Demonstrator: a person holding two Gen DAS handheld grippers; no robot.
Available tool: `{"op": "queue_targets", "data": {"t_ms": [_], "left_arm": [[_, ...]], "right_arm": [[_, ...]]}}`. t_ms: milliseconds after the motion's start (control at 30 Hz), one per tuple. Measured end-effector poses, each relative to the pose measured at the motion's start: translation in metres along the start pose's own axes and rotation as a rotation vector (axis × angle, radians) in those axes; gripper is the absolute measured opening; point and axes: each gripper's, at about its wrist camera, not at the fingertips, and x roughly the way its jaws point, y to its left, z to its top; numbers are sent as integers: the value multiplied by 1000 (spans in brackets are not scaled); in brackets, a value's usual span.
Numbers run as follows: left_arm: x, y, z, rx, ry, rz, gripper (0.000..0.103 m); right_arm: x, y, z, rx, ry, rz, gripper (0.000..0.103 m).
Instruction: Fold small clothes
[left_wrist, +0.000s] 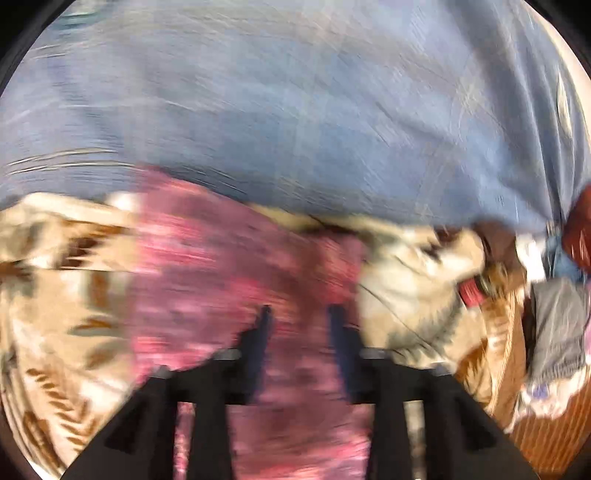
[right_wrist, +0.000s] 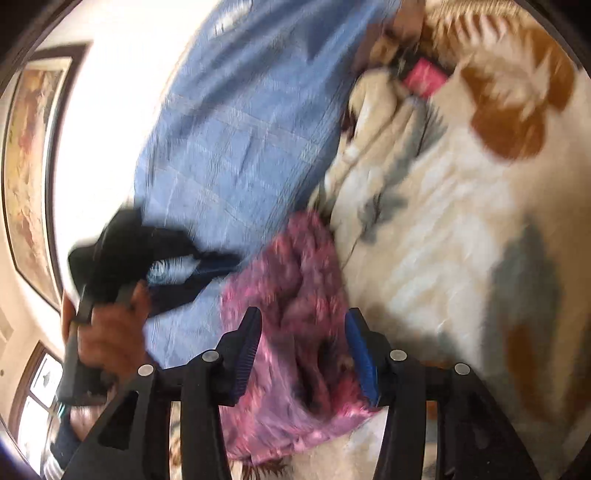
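1. Blur smears both wrist views, so fabric prints and edges read only roughly.
2. Pink patterned garment (left_wrist: 221, 273) lies crumpled on a cream bedspread (left_wrist: 55, 280) with brown and grey leaf shapes; its lower part is hidden behind the gripper frame in both views.
3. Left gripper (left_wrist: 301, 314) hangs above the garment, jaws apart, dark fingers clear of the cloth as far as the blur allows.
4. Right gripper (right_wrist: 303, 332) has its blue-padded jaws apart, with the pink garment (right_wrist: 295, 295) bunched between them; whether the pads touch the fabric cannot be told.
5. Blue checked cloth (left_wrist: 295, 110) fills the upper half of the left view and runs out of frame; in the right view it drapes beside the garment.
6. A hand (right_wrist: 107, 332) grips the other tool's handle at the right view's left edge, partly cut off by the gripper frame.
7. Heap of other clothes (left_wrist: 554, 314) at the left view's right rim, items too smeared to name.
8. A framed picture (right_wrist: 29, 166) hangs on the wall, cropped by the lens rim.
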Motion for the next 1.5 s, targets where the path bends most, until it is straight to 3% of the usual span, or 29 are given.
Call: {"op": "queue_targets", "data": {"t_ms": [33, 100, 200, 267, 400, 500, 567, 600, 633, 667, 767, 833, 967, 1033, 1067, 1167, 1233, 1300, 1500], "left_arm": [[-10, 23, -2, -20, -43, 26, 57], [-11, 54, -8, -33, -55, 65, 57], [4, 96, -13, -108, -11, 70, 55], [18, 121, -15, -194, 30, -3, 55], [46, 149, -5, -266, 70, -107, 55], [72, 159, 2, -306, 96, -177, 56], [90, 159, 4, -320, 119, -209, 55], [94, 158, 5, -313, 121, -224, 48], [94, 154, 5, -292, 104, -226, 46], [90, 150, 6, -256, 69, -197, 44], [94, 140, 7, -186, 10, -152, 44], [118, 136, 9, -186, 43, -112, 44], [133, 125, 10, -149, 45, -36, 45], [127, 119, 6, -132, 34, -13, 43], [123, 117, 3, -123, 31, -5, 41], [106, 111, -11, -100, 8, 14, 41], [93, 104, -24, -94, -8, 11, 41], [79, 102, -38, -85, -20, 27, 41], [30, 92, -78, -68, -17, 50, 41]], "right_arm": [[-7, 1, 4, -4, -33, 16, 50], [-10, 11, 15, -22, -62, 71, 50], [38, 44, 45, -131, 128, 170, 50], [82, 62, 63, -173, 262, 190, 50], [169, 72, 82, -221, 453, 6, 50], [216, 64, 74, -264, 546, -172, 50], [234, 59, 65, -311, 613, -237, 46], [233, 61, 65, -325, 608, -223, 18], [229, 67, 66, -343, 613, -164, 6], [220, 79, 72, -382, 575, -111, 5], [196, 88, 92, -419, 445, -64, 4], [209, 70, 102, -385, 461, -126, 4], [226, 44, 86, -403, 524, -254, 5], [218, 46, 88, -385, 516, -253, 5], [210, 47, 91, -377, 510, -245, 14], [190, 58, 104, -370, 509, -217, 18], [164, 62, 101, -344, 531, -162, 34], [140, 60, 95, -312, 552, -132, 56], [112, 43, 55, -364, 586, -202, 53]]}}
